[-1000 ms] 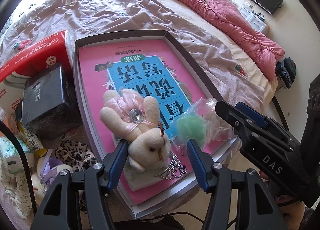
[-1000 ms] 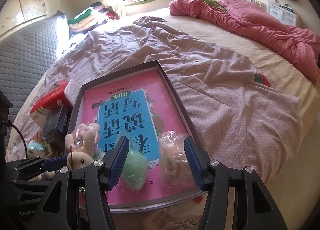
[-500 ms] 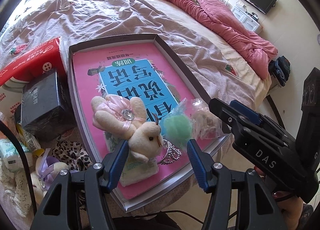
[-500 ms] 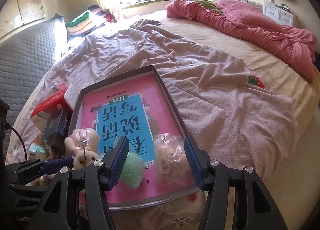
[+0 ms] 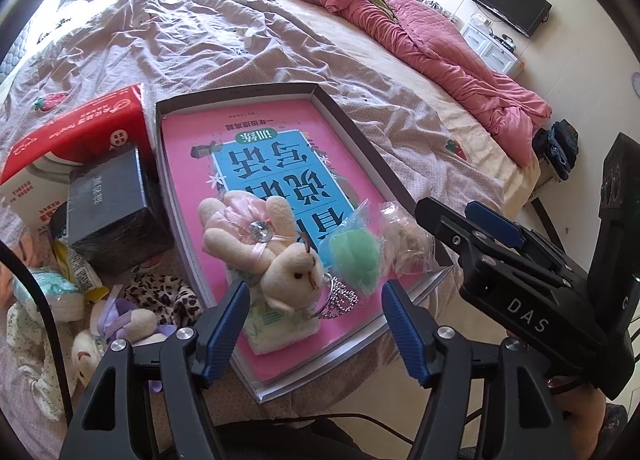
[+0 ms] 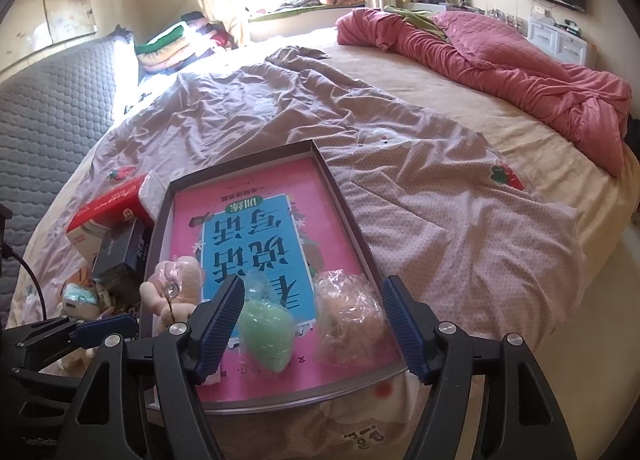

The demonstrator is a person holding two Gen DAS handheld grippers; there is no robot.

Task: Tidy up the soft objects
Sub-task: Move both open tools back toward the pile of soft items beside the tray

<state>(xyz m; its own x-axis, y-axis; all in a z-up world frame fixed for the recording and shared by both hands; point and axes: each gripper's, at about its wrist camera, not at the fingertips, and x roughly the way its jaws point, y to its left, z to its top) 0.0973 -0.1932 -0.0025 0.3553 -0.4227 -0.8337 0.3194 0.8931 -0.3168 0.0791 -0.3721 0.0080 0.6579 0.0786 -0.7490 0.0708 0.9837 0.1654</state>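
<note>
In the shallow grey tray (image 5: 352, 132): one cream plush rabbit (image 5: 264, 248), one green bagged ball (image 6: 266, 334), one beige bagged toy (image 6: 350, 318) (three total); left gripper (image 5: 314, 320) and right gripper (image 6: 312, 324) both opening, gripping nothing

The jaws of the left gripper (image 5: 314, 302) are being opened wider than a second ago, and it has been drawn up and back from the plush rabbit (image 5: 264, 250). The right gripper (image 6: 314, 308) is likewise being opened wider; nothing is pressed between its pads.
</note>
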